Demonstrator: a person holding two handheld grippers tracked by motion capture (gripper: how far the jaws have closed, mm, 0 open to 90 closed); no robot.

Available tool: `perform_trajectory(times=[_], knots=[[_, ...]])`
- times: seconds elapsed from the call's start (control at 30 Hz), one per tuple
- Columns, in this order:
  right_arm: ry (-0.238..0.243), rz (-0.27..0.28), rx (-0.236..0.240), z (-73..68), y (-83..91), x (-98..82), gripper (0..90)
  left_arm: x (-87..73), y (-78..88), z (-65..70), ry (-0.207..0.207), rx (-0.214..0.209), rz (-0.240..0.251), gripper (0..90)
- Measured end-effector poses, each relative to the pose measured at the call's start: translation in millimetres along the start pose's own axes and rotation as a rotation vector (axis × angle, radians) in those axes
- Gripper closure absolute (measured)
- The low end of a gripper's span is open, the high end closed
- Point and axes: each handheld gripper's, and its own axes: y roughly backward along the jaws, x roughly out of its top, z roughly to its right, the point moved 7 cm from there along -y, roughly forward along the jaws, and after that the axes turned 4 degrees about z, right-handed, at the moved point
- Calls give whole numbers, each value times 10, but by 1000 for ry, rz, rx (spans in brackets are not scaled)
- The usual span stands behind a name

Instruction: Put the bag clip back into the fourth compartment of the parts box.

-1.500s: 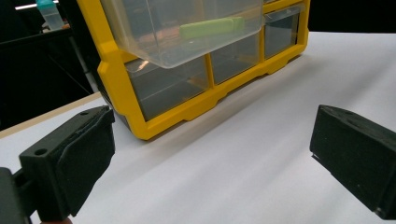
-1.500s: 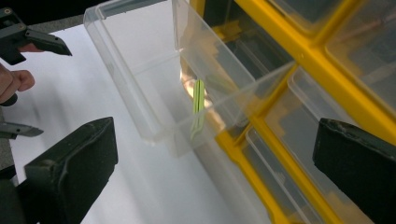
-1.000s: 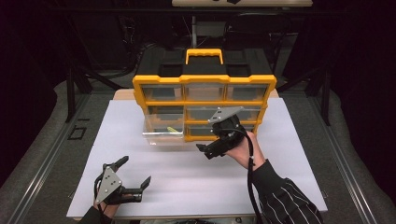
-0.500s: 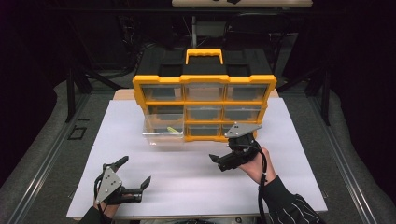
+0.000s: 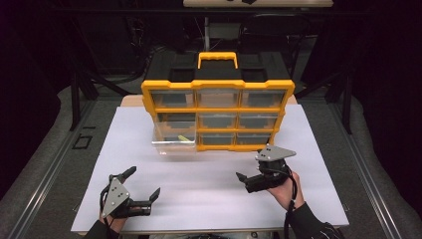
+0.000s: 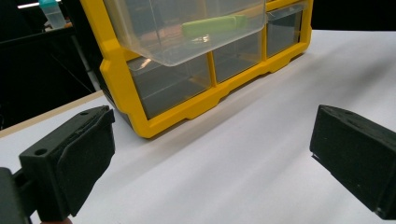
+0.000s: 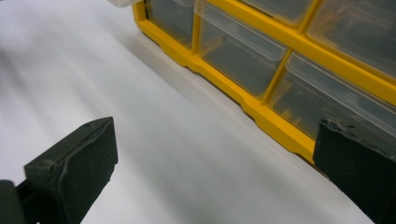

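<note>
**Right claw backs away from the open drawer**

Yellow plastic frames the organizer that stands toward the far side of the white counter, and its bottom-left drawer sticks out toward the person with a small green piece lying inside. A second ago the right claw was up against the front of the organizer, near the lower middle drawers; half a second ago it had already come off, and now it sits well back over bare counter, near the person's side, empty, with its jaws spread wide. The right gripper view confirms this: nothing lies between the two black pads, and the organizer's yellow base runs past at a slant.

The left claw has not shifted in that time. It rests low at the near left of the counter, jaws likewise spread and holding nothing, aimed at the open drawer, which the left gripper view shows overhanging the lower row with the green piece in it.

Judging from the withdrawal, the right hand's part at the organizer looks finished, and the drawer is left open.
</note>
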Motion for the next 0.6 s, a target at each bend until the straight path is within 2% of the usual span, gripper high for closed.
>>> perform_trajectory(times=[0.07,0.23,0.27,0.4,0.6], knots=[[1,35,-34,25,60,-66,0,-2,-5,3,2,-1,-1,1],[-18,54,-48,40,129,-185,0,-2,-1,1,0,0,-1,1],[-35,56,-50,40,165,-278,0,-3,1,-2,2,1,-2,0],[-41,40,-67,48,206,-417,0,-6,-10,7,2,-6,-4,1],[-51,42,-71,56,238,-480,0,-3,-6,2,-2,-5,-4,0]])
